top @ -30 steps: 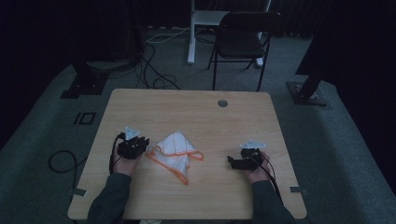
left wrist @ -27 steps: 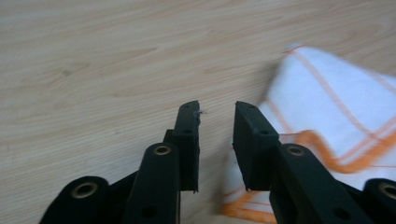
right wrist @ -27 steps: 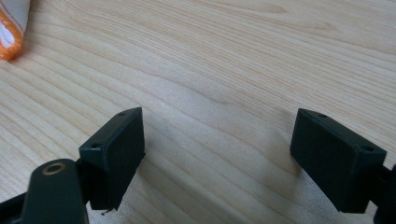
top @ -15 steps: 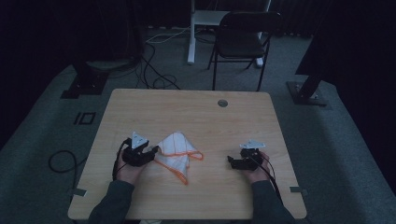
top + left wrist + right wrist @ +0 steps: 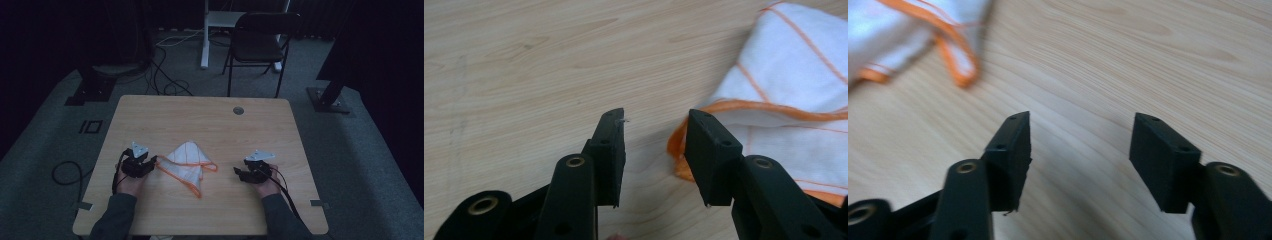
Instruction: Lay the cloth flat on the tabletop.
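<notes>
Left gripper [image 5: 655, 131] unclenched, jaws just closing on bare table [image 5: 524, 60] beside the cloth's [image 5: 794, 80] orange hem; right gripper [image 5: 1080, 140] likewise unclenched, closing, holding nothing.

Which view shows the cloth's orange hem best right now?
The left gripper view: the orange hem is sharp and close beside the jaw. The right gripper view blurs it; the high view shows the whole cloth, small and dim.

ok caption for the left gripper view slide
Left gripper open over the wooden table, right jaw beside the orange-edged white cloth.
</notes>
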`<state>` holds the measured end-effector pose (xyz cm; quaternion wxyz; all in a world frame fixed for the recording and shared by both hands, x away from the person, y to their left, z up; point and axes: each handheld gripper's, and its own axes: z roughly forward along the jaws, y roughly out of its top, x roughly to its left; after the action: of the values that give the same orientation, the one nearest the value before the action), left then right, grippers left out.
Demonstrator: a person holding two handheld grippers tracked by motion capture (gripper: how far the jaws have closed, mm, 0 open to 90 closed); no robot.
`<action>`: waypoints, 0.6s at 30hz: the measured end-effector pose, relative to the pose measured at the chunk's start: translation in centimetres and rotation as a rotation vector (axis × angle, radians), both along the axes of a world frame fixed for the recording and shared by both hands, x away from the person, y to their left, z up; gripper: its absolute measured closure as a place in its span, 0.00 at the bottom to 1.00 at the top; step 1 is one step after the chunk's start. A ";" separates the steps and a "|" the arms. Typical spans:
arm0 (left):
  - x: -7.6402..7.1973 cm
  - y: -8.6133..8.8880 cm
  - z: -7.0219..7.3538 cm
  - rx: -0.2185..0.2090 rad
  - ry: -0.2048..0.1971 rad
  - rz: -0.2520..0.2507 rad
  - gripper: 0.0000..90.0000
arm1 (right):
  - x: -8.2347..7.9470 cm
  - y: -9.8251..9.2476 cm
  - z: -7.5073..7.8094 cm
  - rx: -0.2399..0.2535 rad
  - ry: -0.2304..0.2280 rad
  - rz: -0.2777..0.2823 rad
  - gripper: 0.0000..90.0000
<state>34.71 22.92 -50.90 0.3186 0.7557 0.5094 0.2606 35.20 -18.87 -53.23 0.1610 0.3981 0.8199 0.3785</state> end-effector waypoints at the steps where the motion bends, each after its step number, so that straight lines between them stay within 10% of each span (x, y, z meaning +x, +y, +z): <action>1: 0.0 0.2 0.0 -0.001 0.003 0.002 0.67 | 0.0 0.4 0.2 0.008 0.005 0.016 0.52; 18: -2.9 -2.4 2.0 -0.091 -0.033 -0.097 0.66 | 1.3 4.3 0.3 0.034 0.031 0.124 0.67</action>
<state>31.78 20.52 -48.94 0.3732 0.7598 0.4782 0.2338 36.47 -14.57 -52.95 0.1179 0.3550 0.8389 0.3954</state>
